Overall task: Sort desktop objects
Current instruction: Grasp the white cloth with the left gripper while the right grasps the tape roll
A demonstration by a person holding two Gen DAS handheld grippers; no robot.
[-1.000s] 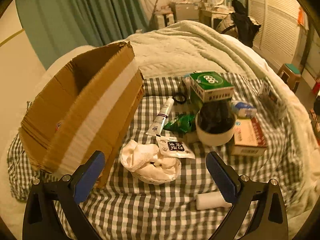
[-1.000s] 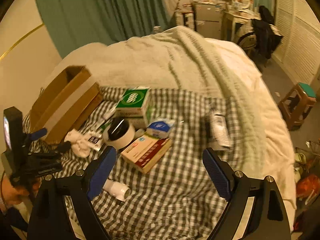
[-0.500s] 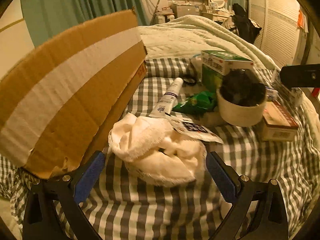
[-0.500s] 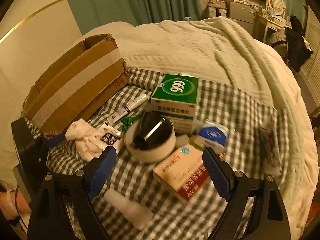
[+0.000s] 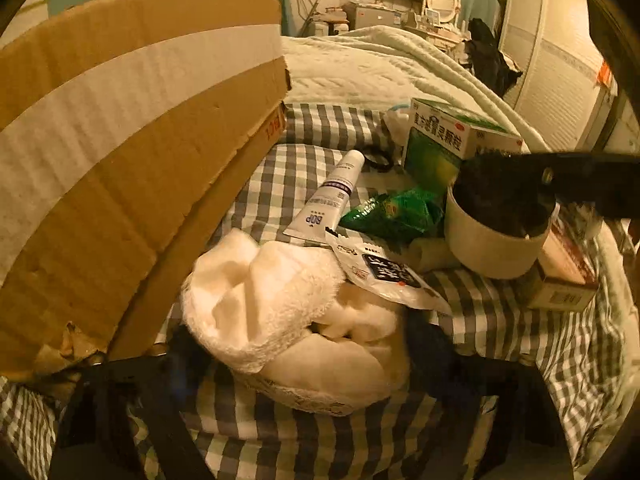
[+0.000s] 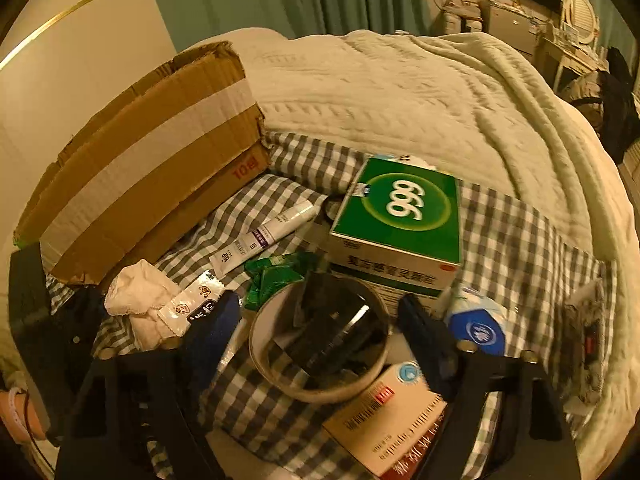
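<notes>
1. Our left gripper (image 5: 296, 356) is closing its jaws around the white towel (image 5: 288, 312) — pads not yet pressing.
2. Our right gripper (image 6: 320, 320) is closing around the white bowl (image 6: 320, 344), just in front of the green 999 box (image 6: 396, 216) — no contact visible yet.

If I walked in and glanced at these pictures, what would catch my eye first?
Probably the big cardboard box with its pale tape stripe, lying at the left on the checked cloth. Next, the bright green carton marked 999 in the middle, right behind a round white tub of dark things. In front of the box lies a crumpled white cloth, with the left gripper closing around it.
</notes>
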